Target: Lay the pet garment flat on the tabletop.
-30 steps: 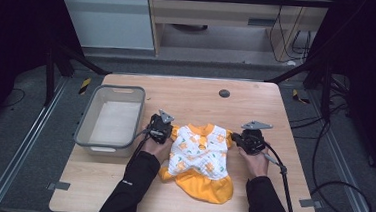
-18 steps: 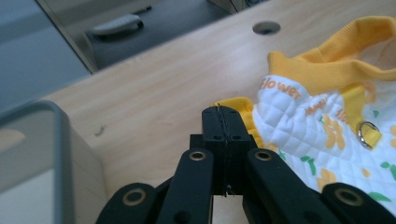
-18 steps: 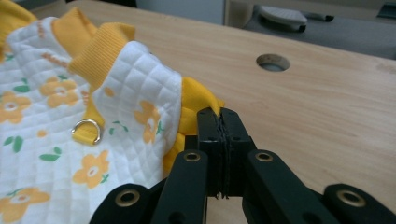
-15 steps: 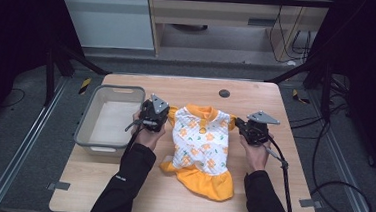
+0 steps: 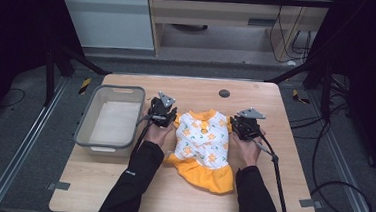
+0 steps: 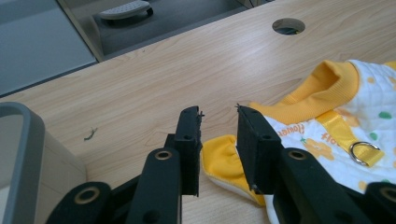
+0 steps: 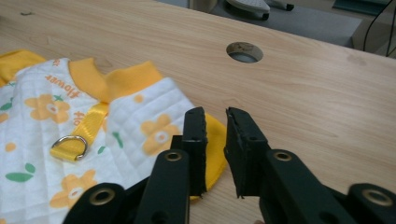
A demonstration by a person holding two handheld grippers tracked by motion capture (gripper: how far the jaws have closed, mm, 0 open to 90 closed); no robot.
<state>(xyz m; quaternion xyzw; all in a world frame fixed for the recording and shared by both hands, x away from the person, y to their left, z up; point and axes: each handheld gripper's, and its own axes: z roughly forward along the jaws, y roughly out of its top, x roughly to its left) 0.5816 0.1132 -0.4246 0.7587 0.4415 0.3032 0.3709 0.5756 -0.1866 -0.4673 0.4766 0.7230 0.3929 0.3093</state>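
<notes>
Beside the grey bin, the dress lies flat on the tabletop, collar away from the person, orange skirt nearest. Left claw sits at the dress's left sleeve, jaws just opened and now apart, nothing pinched between them. Right claw hangs at the right sleeve, jaws also just parted, clear of the cloth.

grey tub | left on table | round hole at far edge
</notes>
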